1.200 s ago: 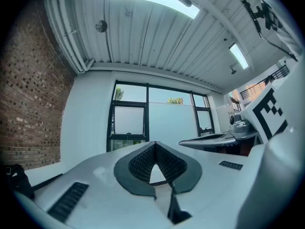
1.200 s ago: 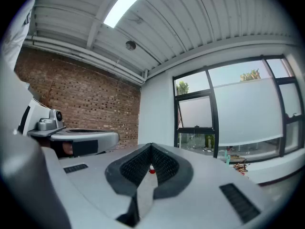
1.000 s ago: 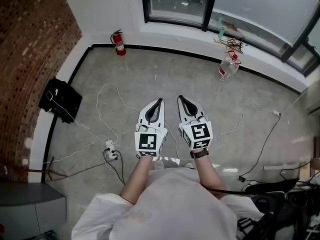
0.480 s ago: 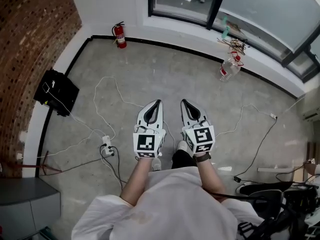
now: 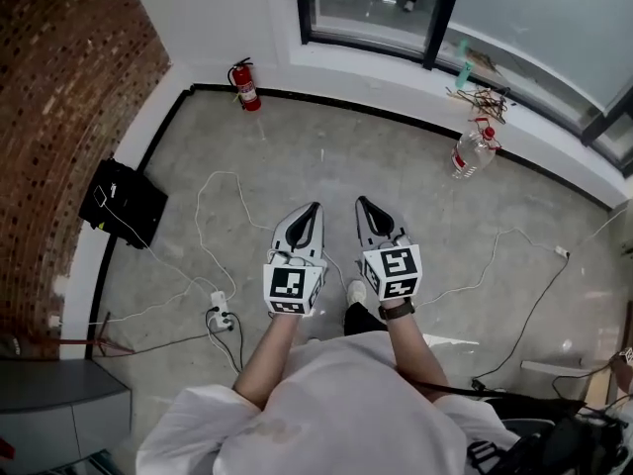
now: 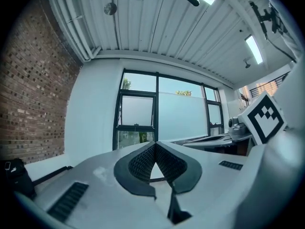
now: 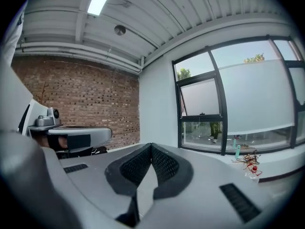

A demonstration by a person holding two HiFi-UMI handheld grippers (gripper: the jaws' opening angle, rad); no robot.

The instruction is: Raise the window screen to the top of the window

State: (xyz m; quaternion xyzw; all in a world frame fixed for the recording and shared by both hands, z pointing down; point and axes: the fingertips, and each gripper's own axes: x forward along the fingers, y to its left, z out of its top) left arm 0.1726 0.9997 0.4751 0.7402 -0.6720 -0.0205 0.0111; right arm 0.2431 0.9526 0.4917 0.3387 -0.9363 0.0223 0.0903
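The black-framed window (image 5: 376, 8) runs along the far wall. A pale frosted screen (image 5: 539, 13) covers its large right pane. In the left gripper view this screen (image 6: 180, 116) fills the middle pane, and in the right gripper view the screen (image 7: 259, 97) covers most of the wide pane. My left gripper (image 5: 315, 207) and right gripper (image 5: 360, 202) are side by side in front of me over the floor, well short of the window. Both are shut with nothing between the jaws, which meet at their tips in the left gripper (image 6: 155, 143) and the right gripper (image 7: 151, 145).
A red fire extinguisher (image 5: 244, 84) stands by the wall at left. A plastic bottle (image 5: 473, 152) lies under the sill, and tangled wires (image 5: 482, 99) sit on it. A black bag (image 5: 123, 202), a power strip (image 5: 219, 310), white cables and a brick wall (image 5: 59, 117) are at left.
The person has stepped across the floor; a shoe now shows below the right gripper. Floor objects have shifted a little in view. Both grippers stay shut, side by side.
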